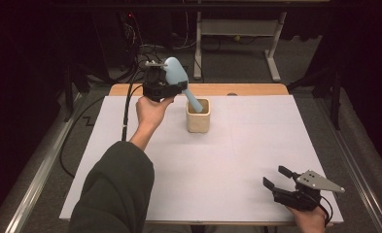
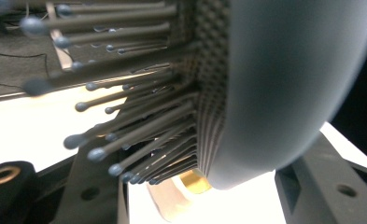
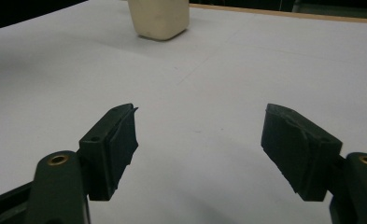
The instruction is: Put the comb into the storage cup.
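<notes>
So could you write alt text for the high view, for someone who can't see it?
A person's left gripper holds a light blue hairbrush by its head, handle end dipped into a cream square cup on a white-covered table. The right gripper rests open at the near right corner.

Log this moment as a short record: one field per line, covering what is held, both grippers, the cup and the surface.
held item: light blue hairbrush, bristled head up
left gripper: shut on the brush's head
brush handle: slants down, its tip inside the cup's mouth
cup: cream, square, upright, at the sheet's far middle
right gripper: jaws open, nothing between them, at the near right corner
surface: white sheet over a wooden table
</notes>
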The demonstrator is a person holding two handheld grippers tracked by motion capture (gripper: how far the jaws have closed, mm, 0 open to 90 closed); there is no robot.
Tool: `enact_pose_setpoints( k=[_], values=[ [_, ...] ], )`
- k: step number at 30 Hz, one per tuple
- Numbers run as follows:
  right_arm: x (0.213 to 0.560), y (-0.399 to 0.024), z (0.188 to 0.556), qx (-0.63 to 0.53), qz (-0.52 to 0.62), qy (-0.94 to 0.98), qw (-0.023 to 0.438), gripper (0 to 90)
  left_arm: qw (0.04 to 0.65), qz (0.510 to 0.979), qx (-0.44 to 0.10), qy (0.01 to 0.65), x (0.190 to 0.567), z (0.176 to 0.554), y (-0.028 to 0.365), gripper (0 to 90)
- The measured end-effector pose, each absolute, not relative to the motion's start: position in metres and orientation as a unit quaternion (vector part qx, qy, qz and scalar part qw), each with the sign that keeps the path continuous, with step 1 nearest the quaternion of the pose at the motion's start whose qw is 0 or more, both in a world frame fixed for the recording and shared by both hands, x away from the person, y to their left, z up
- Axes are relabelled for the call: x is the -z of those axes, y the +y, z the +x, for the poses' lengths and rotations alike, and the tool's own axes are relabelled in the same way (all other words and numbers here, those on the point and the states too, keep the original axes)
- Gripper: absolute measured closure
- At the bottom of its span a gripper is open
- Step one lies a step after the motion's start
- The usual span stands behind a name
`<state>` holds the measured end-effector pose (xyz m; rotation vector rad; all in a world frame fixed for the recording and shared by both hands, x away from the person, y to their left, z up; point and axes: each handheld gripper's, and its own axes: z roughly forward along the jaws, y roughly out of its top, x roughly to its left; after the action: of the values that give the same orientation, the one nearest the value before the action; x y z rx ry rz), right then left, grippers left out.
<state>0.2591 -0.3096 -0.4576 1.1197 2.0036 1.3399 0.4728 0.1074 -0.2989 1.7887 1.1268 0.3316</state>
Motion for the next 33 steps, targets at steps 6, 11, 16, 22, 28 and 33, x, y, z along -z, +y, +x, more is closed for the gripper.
enact_pose_setpoints(
  k=[6,11,16,22,28,33],
  values=[
    [0.458,-0.311,0.259,-0.490,0.411,0.730,0.241,27.0,0.477,0.733,-0.136,0.466,0.303,0.476,0.104,52.0],
    [0.457,-0.311,0.259,-0.491,0.410,0.729,0.242,27.1,0.473,0.737,-0.134,0.464,0.307,0.477,0.099,51.9],
    [0.457,-0.312,0.259,-0.491,0.411,0.729,0.243,27.0,0.464,0.744,-0.133,0.461,0.311,0.479,0.094,51.8],
    [0.457,-0.312,0.259,-0.490,0.407,0.731,0.245,27.3,0.456,0.747,-0.135,0.464,0.316,0.482,0.091,51.8],
    [0.457,-0.312,0.258,-0.491,0.407,0.730,0.246,27.4,0.449,0.750,-0.132,0.467,0.321,0.484,0.088,51.7],
    [0.458,-0.312,0.258,-0.491,0.406,0.730,0.247,27.5,0.444,0.753,-0.128,0.469,0.325,0.486,0.086,51.6]
  ],
)
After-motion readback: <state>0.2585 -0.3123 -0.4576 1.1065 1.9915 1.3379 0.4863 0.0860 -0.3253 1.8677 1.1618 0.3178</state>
